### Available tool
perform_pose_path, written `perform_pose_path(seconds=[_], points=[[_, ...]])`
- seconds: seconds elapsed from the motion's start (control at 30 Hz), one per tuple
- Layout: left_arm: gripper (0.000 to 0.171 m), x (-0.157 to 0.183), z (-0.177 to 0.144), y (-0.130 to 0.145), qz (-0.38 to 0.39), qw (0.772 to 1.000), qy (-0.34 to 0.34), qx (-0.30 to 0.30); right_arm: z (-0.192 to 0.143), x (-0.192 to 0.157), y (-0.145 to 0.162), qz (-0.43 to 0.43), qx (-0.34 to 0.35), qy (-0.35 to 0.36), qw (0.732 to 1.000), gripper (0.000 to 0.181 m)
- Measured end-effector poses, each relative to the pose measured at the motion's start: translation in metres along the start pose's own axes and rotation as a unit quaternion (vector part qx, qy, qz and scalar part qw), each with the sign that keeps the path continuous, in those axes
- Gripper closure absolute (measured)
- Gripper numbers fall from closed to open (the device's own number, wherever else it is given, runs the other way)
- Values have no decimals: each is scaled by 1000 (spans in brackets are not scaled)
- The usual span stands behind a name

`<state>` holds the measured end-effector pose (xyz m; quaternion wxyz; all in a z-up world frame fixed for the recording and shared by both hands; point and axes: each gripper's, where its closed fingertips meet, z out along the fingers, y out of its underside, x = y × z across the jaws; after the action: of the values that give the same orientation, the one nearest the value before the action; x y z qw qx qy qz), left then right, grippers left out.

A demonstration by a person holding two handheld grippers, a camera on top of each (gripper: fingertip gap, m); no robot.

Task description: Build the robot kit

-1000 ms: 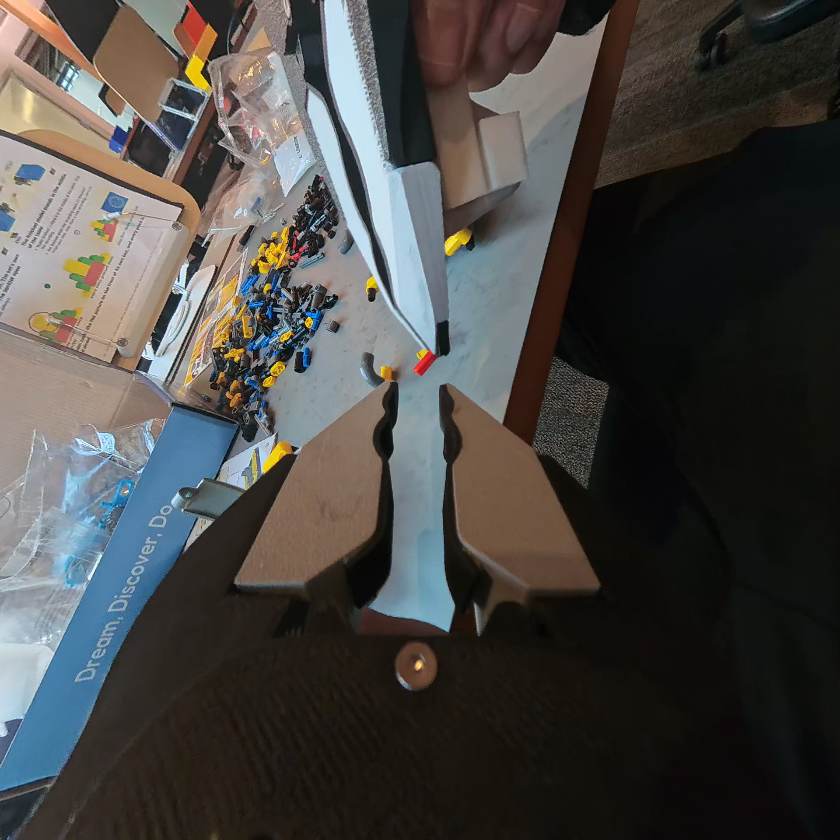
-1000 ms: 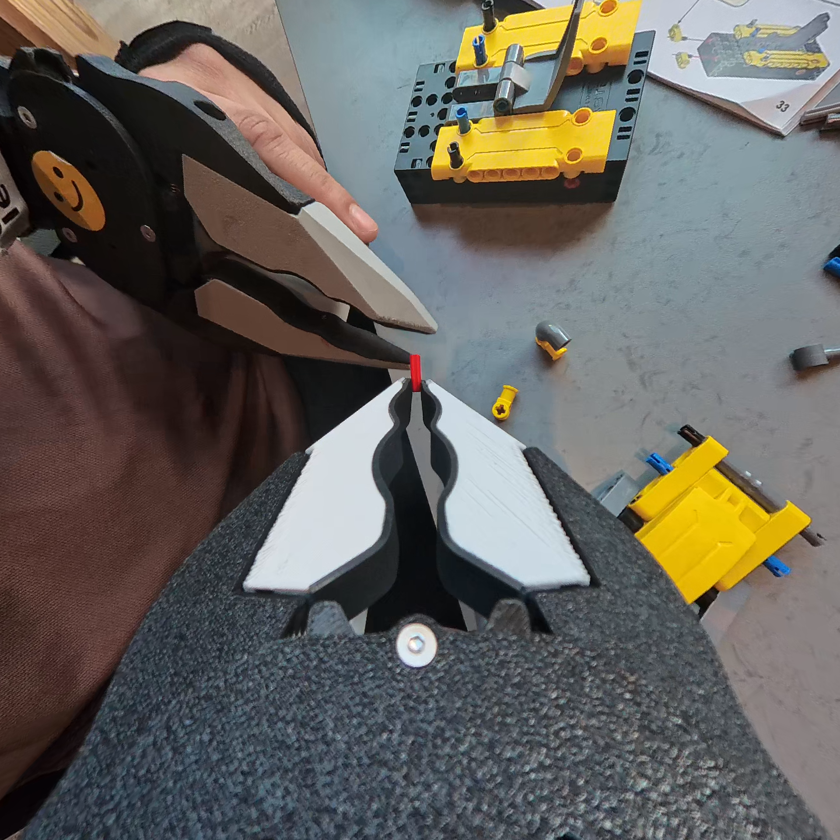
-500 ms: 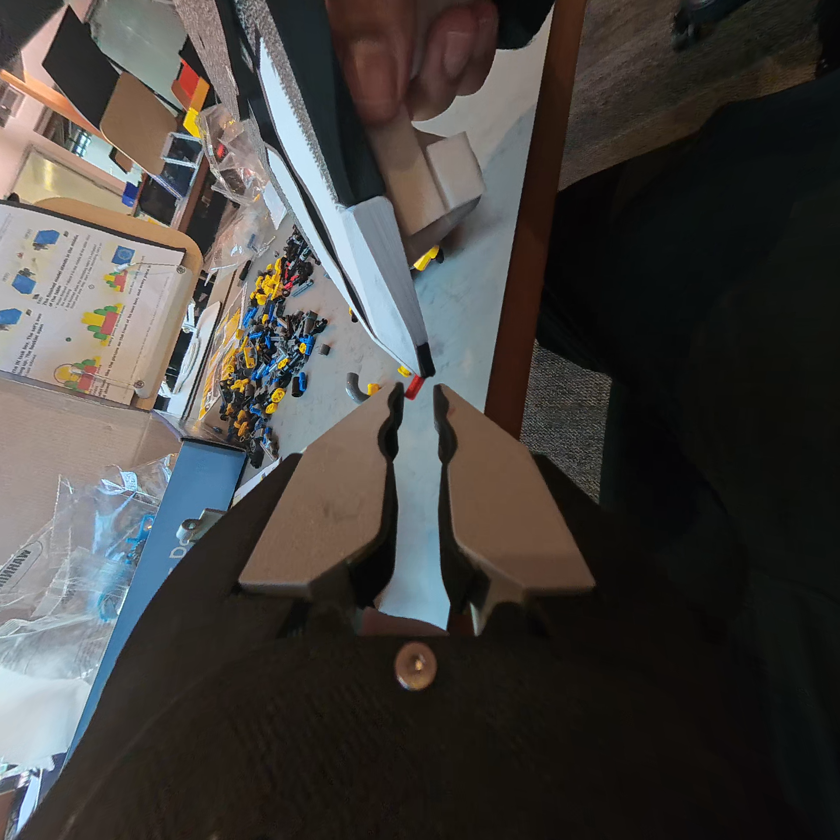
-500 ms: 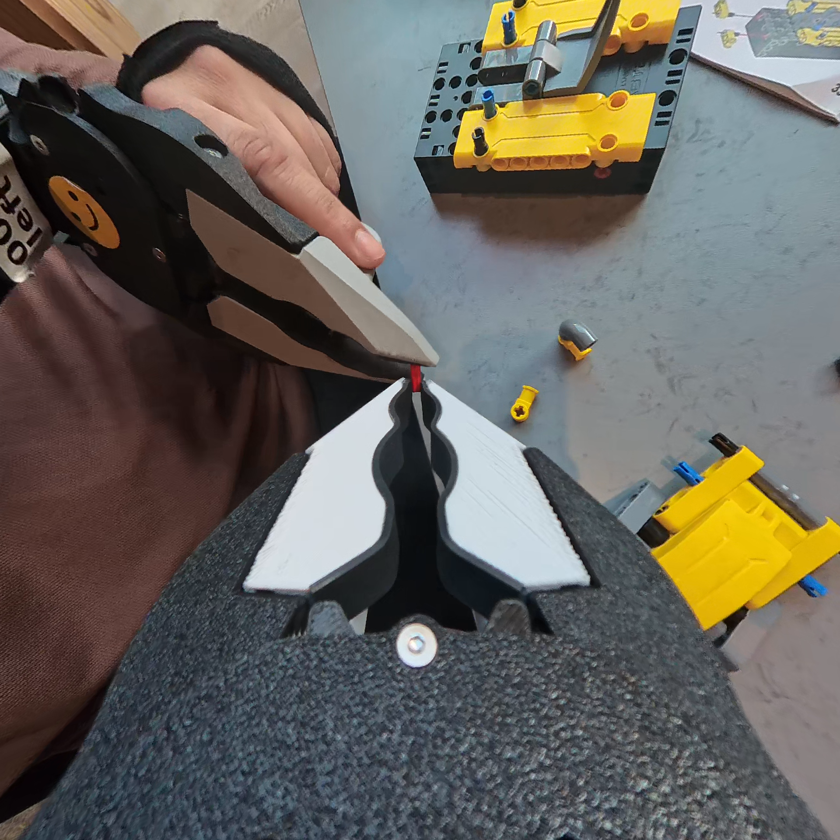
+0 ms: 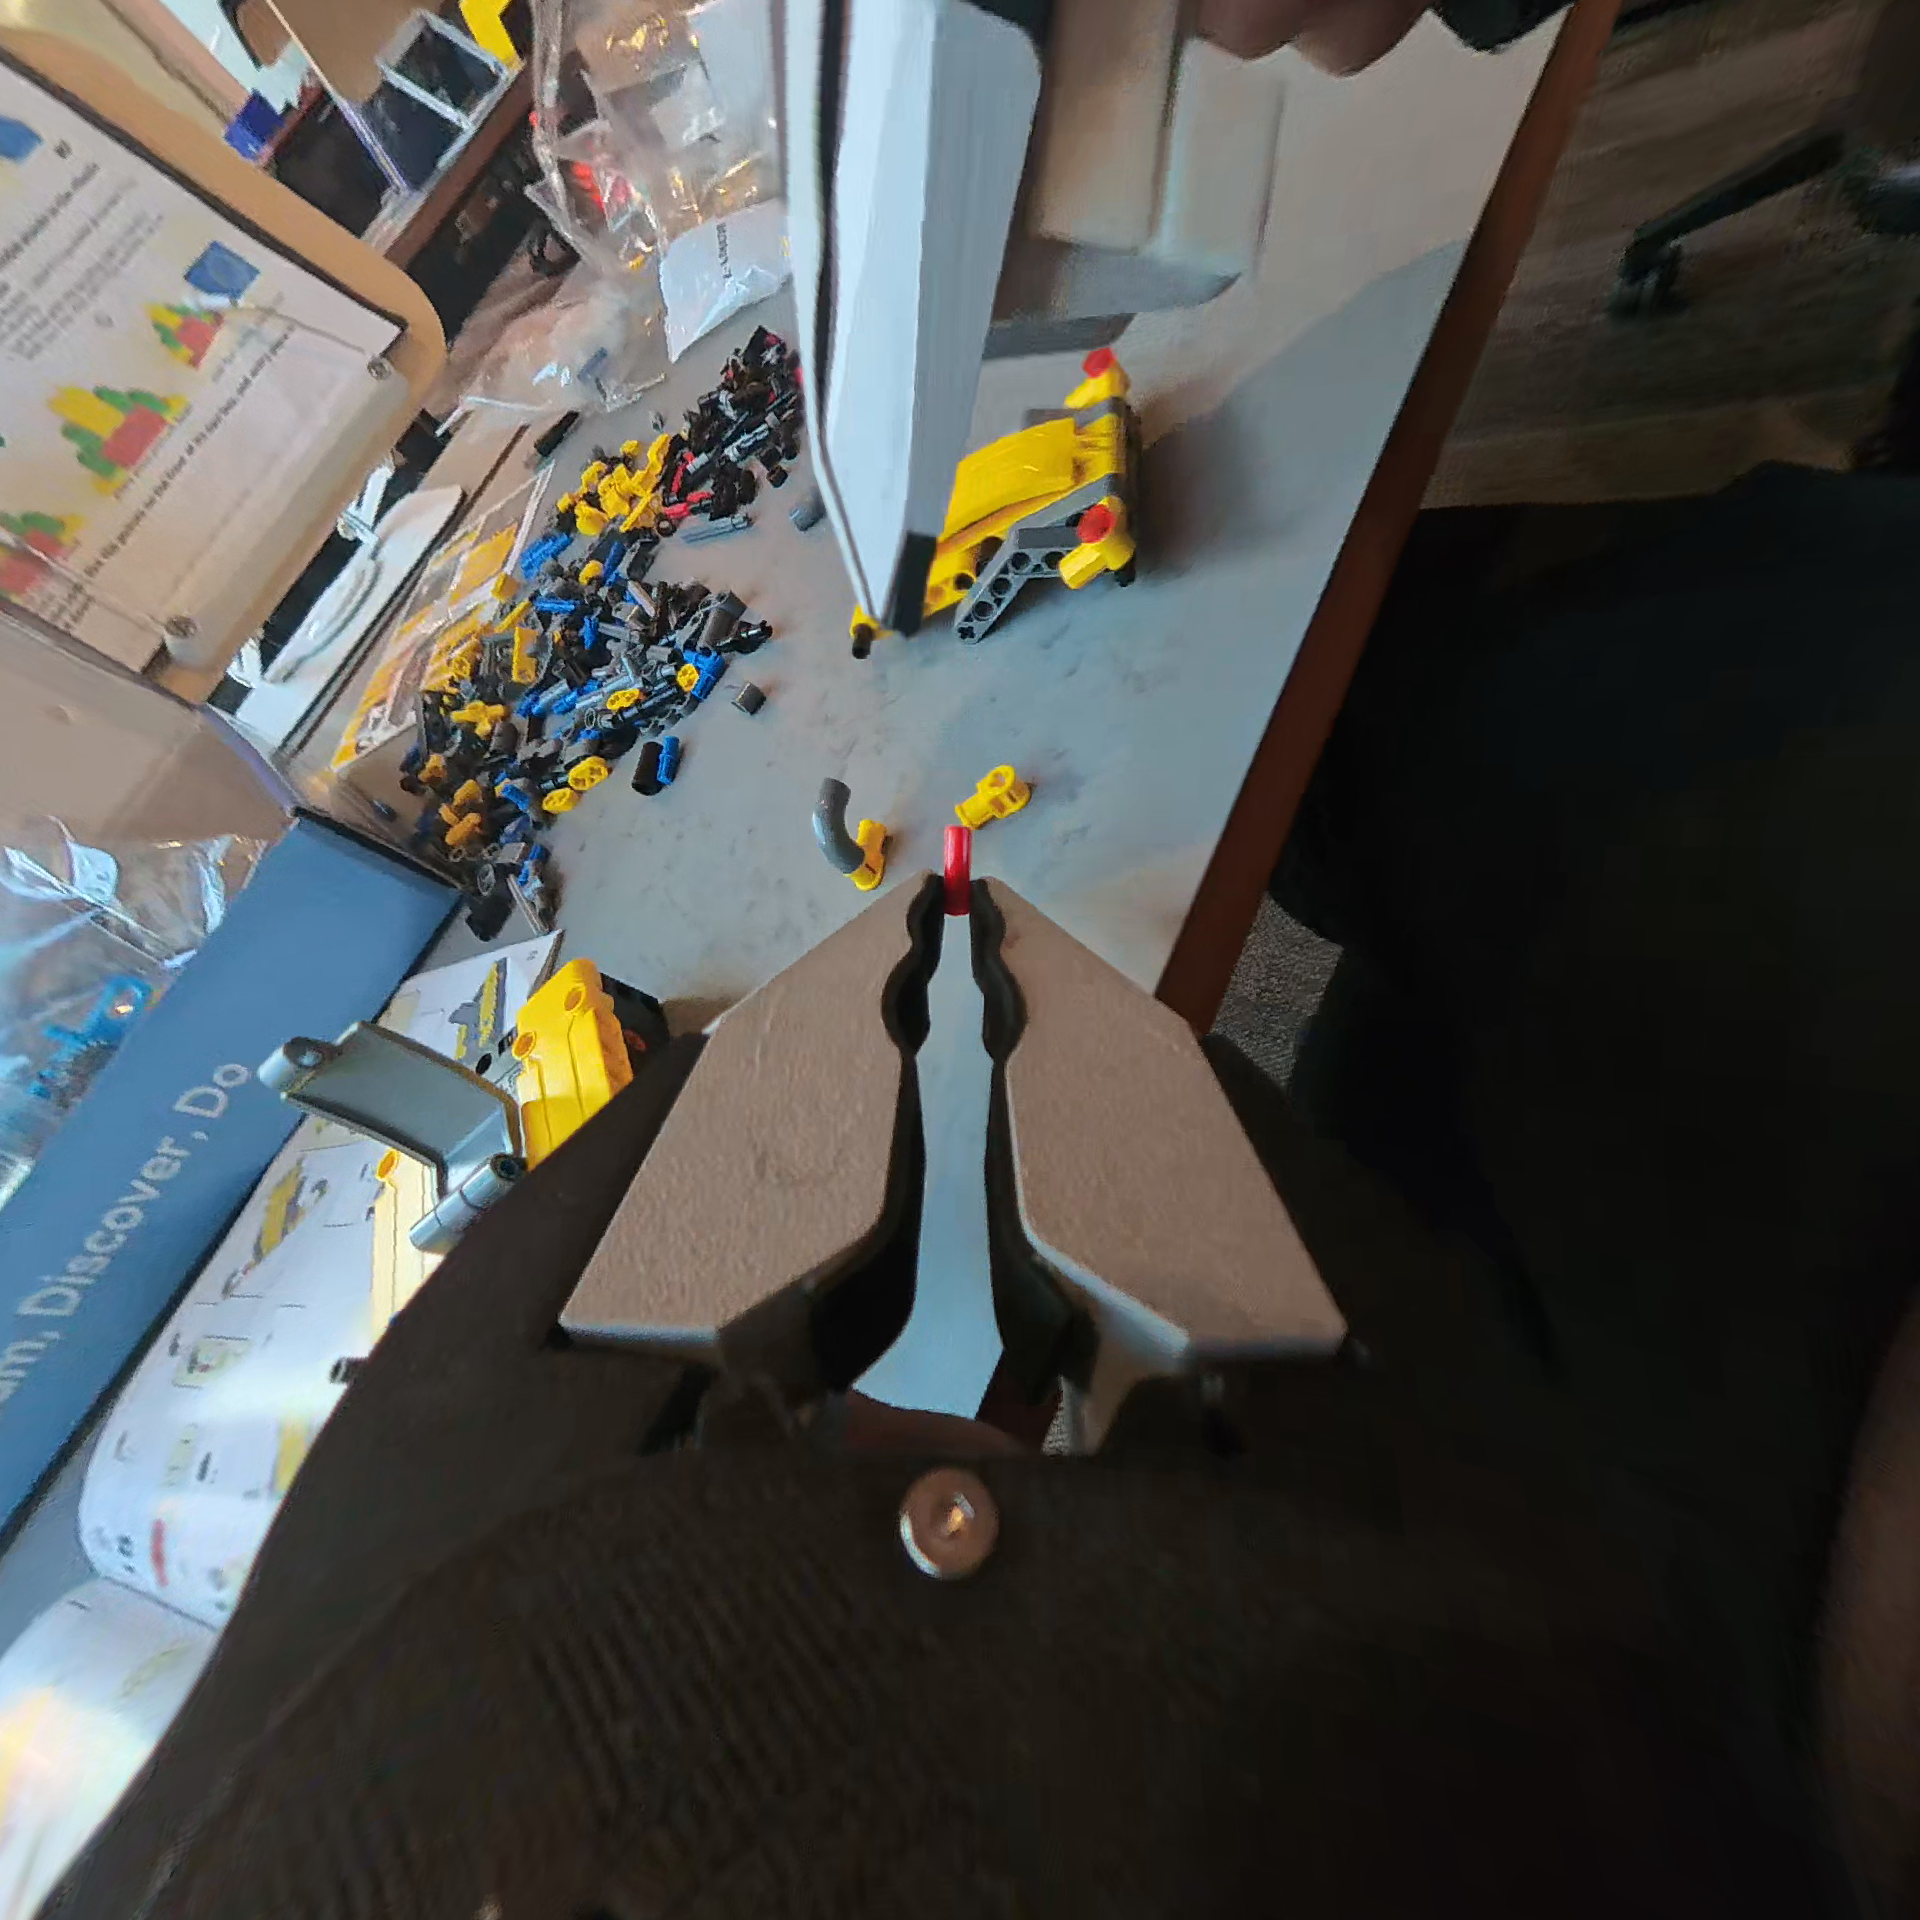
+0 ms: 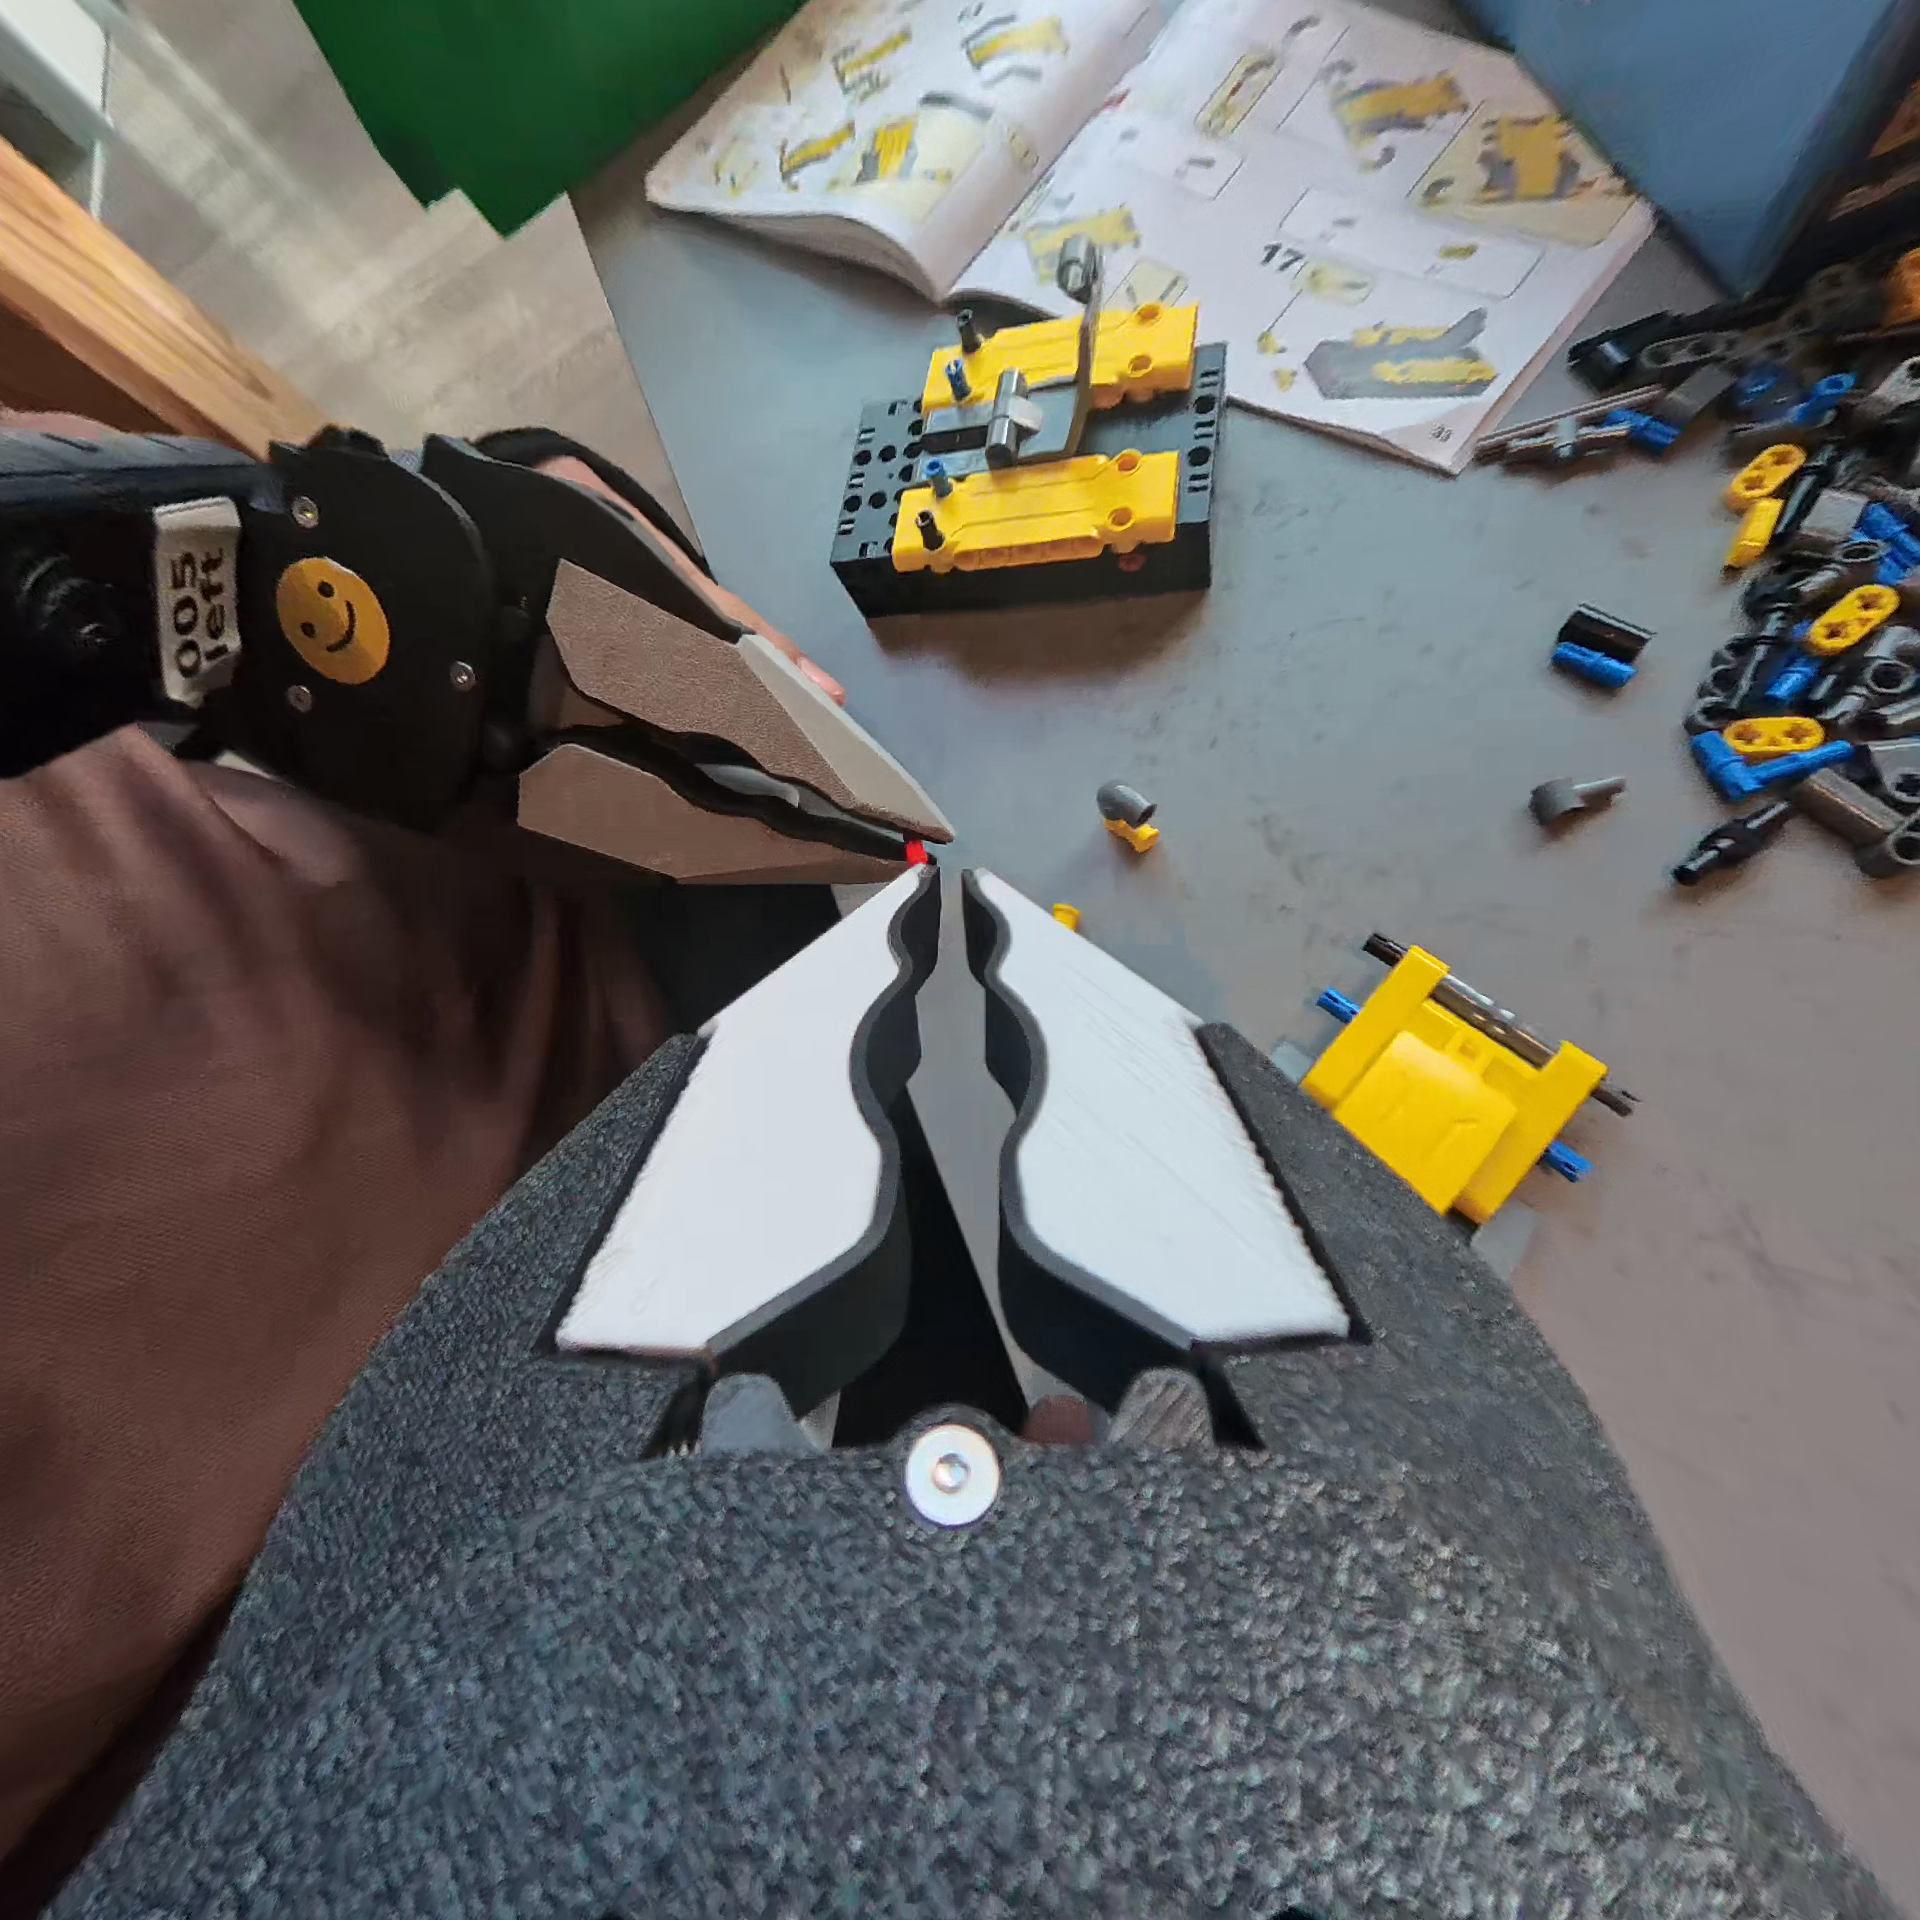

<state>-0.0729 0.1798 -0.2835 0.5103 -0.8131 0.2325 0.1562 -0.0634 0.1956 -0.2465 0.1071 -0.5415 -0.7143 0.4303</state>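
Observation:
My left gripper (image 5: 955, 888) is shut on a small red piece (image 5: 955, 857), which sticks out past its grey fingertips above the table's near edge. The right wrist view shows it too, the left gripper (image 6: 930, 844) pinching the red piece (image 6: 914, 853). My right gripper (image 6: 951, 881) has white fingers a narrow gap apart and holds nothing; its tips are just beside the left gripper's tips. In the left wrist view the right gripper (image 5: 883, 618) hangs above a yellow assembly (image 5: 1039, 499).
On the grey table are a black-and-yellow assembly (image 6: 1029, 499), a yellow assembly (image 6: 1444, 1101), an open instruction booklet (image 6: 1195, 156), a pile of loose parts (image 5: 603, 644), a grey elbow piece (image 5: 836, 826) and a small yellow connector (image 5: 992, 798). A blue box (image 5: 156, 1122) lies left.
The red piece has passed from my right gripper to my left gripper. The left closed on it; the right let go, opened slightly and drew back.

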Motion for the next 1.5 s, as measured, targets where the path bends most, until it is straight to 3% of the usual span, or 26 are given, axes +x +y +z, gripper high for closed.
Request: perform_pose_path(seconds=[0.2,0.57,0.87,1.5], points=[[169,0,-2,-8,-63,997,20,28,11,-9,13,-13,-6,-5,1000,163],[169,1,-4,-6,-71,996,9,50,16,-11,5,-17,21,-5,1000,158],[170,2,-5,-2,-97,994,16,55,20,-17,6,-27,22,-22,999,170],[169,-1,-7,-4,-106,992,5,62,18,-19,1,-27,39,-31,998,171]])
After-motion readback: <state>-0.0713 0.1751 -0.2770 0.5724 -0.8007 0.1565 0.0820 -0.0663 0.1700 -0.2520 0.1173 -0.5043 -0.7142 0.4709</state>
